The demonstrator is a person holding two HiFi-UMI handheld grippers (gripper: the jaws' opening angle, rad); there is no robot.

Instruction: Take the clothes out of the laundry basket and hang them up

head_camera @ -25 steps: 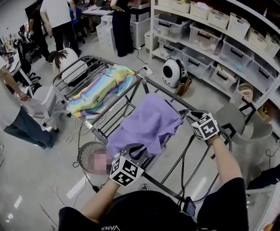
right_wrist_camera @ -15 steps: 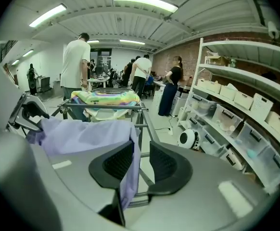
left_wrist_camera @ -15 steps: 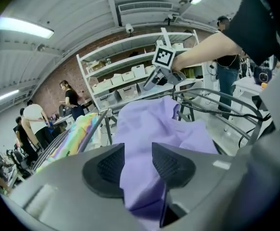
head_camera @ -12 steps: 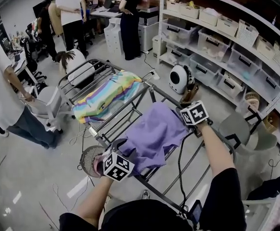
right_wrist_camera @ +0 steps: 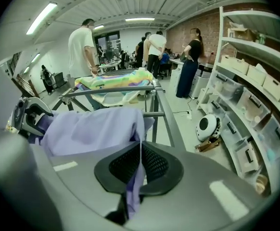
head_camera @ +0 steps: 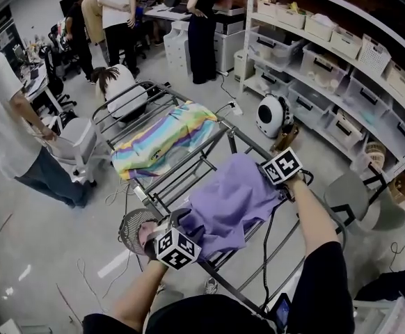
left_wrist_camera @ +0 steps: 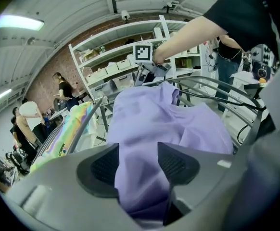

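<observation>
I count two garments on the one drying rack (right_wrist_camera: 170, 122): a rainbow-striped garment (head_camera: 164, 138) on the far section and the purple garment (head_camera: 230, 200) on the near one. The purple garment lies draped over the rails. In the head view its long axis runs from lower left to upper right, across the rack's length, with one of my two claws at each end.

The left claw (left_wrist_camera: 139, 163) is at the near-left end. Its jaws are opening, and a fold of the purple cloth hangs loose in the gap between the two pads. The right claw (right_wrist_camera: 140, 165) is at the far-right end, with its pads closed tight on a thin edge of the same cloth.

Only the head view shows a round mesh basket (head_camera: 129, 223) on the floor under the rack's near-left corner; neither gripper view catches it. The left gripper view looks along the cloth to the right claw at the far end. The right gripper view looks back the other way and shows the left claw at the cloth's opposite edge, with the striped garment beyond it.
</observation>
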